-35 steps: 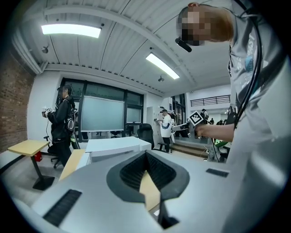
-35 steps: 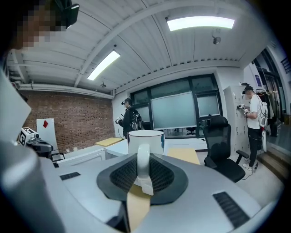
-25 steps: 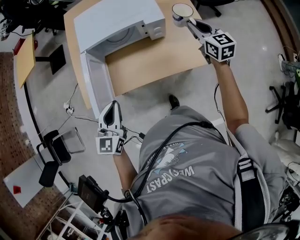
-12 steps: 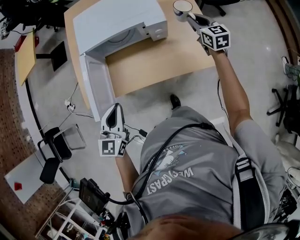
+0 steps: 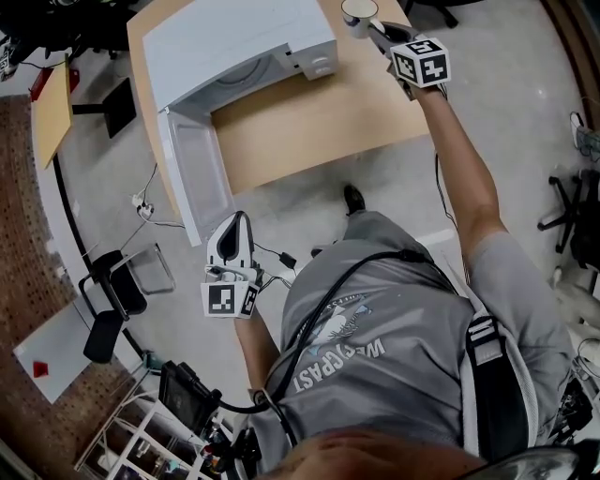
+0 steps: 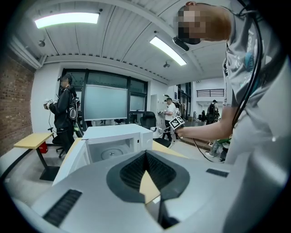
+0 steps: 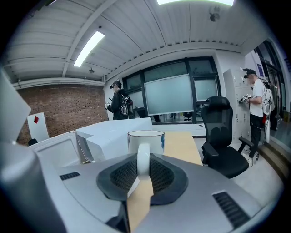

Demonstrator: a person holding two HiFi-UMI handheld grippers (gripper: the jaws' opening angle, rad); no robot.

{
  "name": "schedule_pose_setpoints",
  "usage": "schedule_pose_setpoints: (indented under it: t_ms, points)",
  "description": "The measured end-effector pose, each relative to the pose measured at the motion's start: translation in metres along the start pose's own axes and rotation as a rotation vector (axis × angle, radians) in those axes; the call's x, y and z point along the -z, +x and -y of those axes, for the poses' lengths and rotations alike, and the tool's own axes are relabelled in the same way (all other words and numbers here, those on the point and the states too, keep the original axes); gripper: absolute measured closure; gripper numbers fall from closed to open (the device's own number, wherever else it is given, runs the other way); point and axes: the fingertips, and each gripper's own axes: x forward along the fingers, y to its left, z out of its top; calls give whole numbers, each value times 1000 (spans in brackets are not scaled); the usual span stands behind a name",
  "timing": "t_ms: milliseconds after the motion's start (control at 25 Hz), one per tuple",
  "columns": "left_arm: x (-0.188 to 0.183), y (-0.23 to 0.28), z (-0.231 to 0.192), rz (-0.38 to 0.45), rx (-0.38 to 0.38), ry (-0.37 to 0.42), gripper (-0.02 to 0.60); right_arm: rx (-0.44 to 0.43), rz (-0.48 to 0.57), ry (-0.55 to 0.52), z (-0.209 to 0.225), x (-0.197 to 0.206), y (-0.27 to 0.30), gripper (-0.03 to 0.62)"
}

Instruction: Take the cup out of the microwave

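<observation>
A white cup (image 5: 359,11) with a blue mark on its side (image 7: 145,140) is outside the microwave, over the far right corner of the wooden table (image 5: 309,122). My right gripper (image 5: 373,26) is shut on the cup's handle (image 7: 143,160), which stands upright between the pads. The white microwave (image 5: 239,42) sits at the table's far left with its door (image 5: 197,173) swung wide open and its chamber (image 6: 109,152) holding only the turntable. My left gripper (image 5: 234,223) hangs low over the floor in front of the door, shut with nothing in it (image 6: 145,154).
A black office chair (image 7: 223,136) stands just beyond the table's right end. Other people stand in the room behind the table. A small yellow side table (image 5: 52,117) is to the left, with cables on the floor near the microwave door.
My right gripper has carried the cup farther out and lower over the table's far right corner. The left gripper has drifted slightly back from the open door.
</observation>
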Motion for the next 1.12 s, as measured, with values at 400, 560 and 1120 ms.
schedule_pose_setpoints:
  t_ms: [400, 560, 1120]
  points:
    - [10, -3, 0, -44, -9, 5, 538, -11, -64, 26, 13, 32, 44, 526]
    - [16, -2, -3, -60, -14, -5, 538, 2, -87, 39, 22, 48, 63, 526]
    - [26, 16, -8, -112, -7, -16, 538, 34, -128, 75, 41, 86, 115, 526]
